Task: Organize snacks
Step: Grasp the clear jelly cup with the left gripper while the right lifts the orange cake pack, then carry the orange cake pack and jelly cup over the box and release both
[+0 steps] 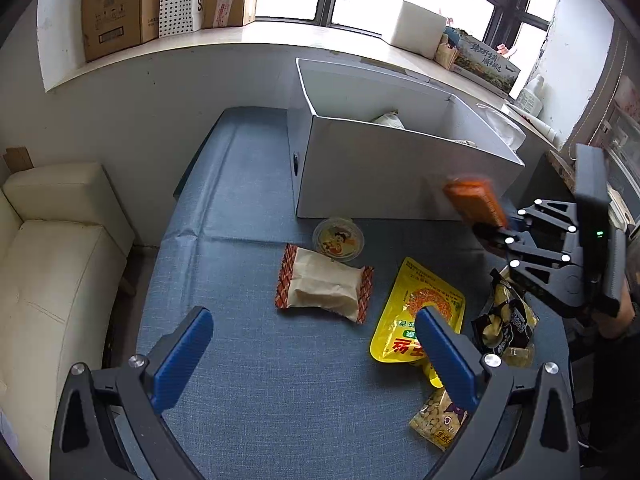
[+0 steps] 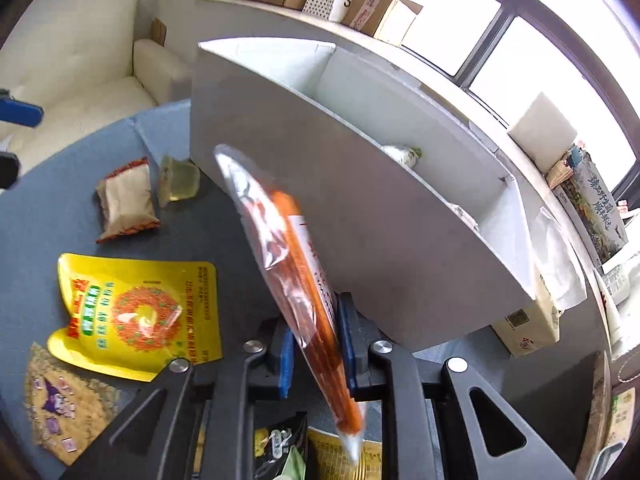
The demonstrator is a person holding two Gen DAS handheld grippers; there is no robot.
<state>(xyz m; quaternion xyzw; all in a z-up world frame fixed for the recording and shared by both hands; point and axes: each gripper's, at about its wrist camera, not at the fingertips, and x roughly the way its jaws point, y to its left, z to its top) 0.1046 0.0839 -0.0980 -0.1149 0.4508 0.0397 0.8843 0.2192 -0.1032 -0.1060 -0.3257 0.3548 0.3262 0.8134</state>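
the right gripper (image 2: pixel 316 344) has its two blue fingers (image 2: pixel 286 360) pressed together on an orange snack packet (image 2: pixel 296 264), which is wrapped in clear plastic. the packet stands up at a tilt from the jaws and is in the air, in front of the near wall of the white box (image 2: pixel 360 200), not inside it. in the left wrist view the same packet (image 1: pixel 476 202) looks blurred at the right gripper (image 1: pixel 490 234), just beside the lower right corner of the box (image 1: pixel 360 176).

the left gripper (image 1: pixel 316 360) has its jaws wide apart and holds nothing; it hangs above the blue tablecloth (image 1: pixel 248 320).

the white box stands at the far side of the table, near the wall under the window. it has compartments inside, and a pale packet (image 1: pixel 388 120) shows in one of them.

on the cloth in front of the box lie a small round jelly cup (image 1: pixel 338 238), a beige pastry packet with red ends (image 1: pixel 324 284) just beside it, a yellow pouch (image 1: pixel 416 312), a black and yellow chip bag (image 1: pixel 506 320) and a pale yellow packet (image 1: pixel 436 420) partly hidden behind the left gripper's finger. a cream sofa (image 1: pixel 48 264) stands at the left of the table.
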